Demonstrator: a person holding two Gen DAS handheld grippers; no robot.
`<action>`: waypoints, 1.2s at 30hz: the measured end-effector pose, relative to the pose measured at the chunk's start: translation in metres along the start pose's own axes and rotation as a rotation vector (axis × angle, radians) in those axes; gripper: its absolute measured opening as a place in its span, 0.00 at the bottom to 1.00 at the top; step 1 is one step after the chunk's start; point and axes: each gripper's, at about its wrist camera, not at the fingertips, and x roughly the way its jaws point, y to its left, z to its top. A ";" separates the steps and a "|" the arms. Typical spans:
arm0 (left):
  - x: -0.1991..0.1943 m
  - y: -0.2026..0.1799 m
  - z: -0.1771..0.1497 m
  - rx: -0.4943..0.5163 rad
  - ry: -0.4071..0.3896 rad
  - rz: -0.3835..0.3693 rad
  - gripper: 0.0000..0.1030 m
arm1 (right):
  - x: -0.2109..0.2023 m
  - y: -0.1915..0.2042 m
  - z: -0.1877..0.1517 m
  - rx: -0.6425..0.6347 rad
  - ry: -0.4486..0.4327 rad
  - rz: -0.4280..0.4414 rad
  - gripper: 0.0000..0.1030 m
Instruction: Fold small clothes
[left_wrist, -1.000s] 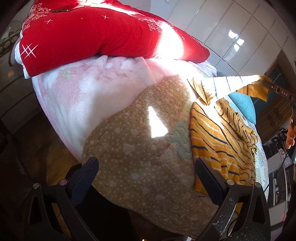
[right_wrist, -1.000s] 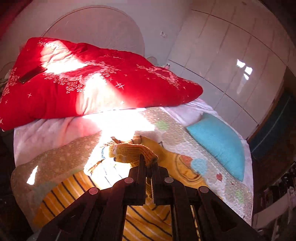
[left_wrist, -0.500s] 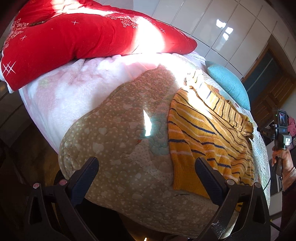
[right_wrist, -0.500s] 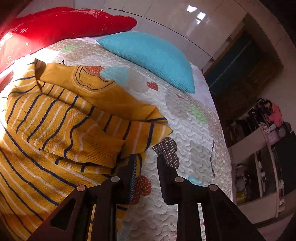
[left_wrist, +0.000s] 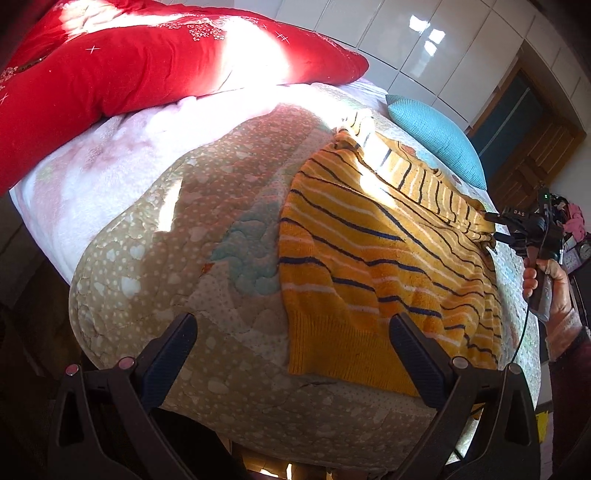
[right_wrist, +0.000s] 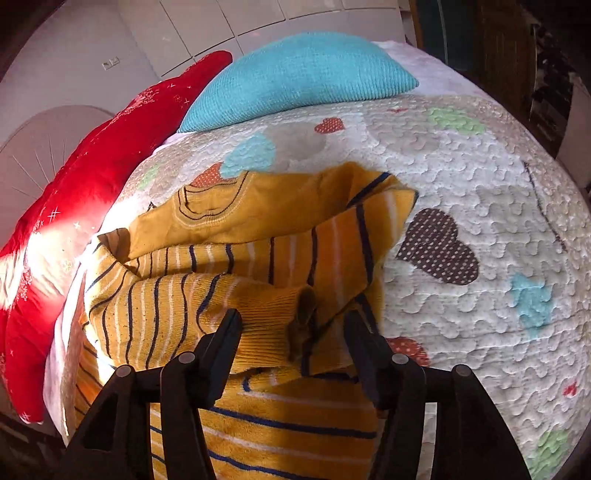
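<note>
I've got the yellow striped sweater (left_wrist: 373, 258) spread flat on the bed's quilt (left_wrist: 184, 266), its ribbed hem toward my left gripper (left_wrist: 291, 360) and its neckline off toward the teal cushion (left_wrist: 436, 136) at about one o'clock. It lies flat because a fold needs a smooth base to crease against. One sleeve (right_wrist: 207, 306) is already laid across the body, with its cuff (right_wrist: 273, 321) ending right in front of my right gripper (right_wrist: 291, 328).

The right jaws have just been parting and then easing in a little; they stand apart on either side of the cuff, not pressing it, so I judge the sleeve is released and lying where I wanted it. In the left view that gripper sits at three o'clock, at the sweater's far edge, with the person's hand (left_wrist: 546, 284) on its handle.

My left jaws are wide apart with nothing between them, hovering off the near corner of the bed, just beside the hem. I read that as staging for the next fold. The red pillow (left_wrist: 147, 70) at eleven o'clock is well clear.
</note>
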 end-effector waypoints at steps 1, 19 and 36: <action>-0.001 0.000 0.000 0.001 -0.001 0.002 1.00 | 0.007 0.003 -0.001 0.003 0.032 0.021 0.10; 0.012 -0.008 0.001 0.060 -0.015 -0.052 1.00 | -0.058 0.073 0.007 -0.164 -0.135 -0.062 0.57; 0.021 0.065 0.021 -0.056 -0.034 -0.019 1.00 | 0.171 0.281 0.041 -0.436 0.171 -0.156 0.05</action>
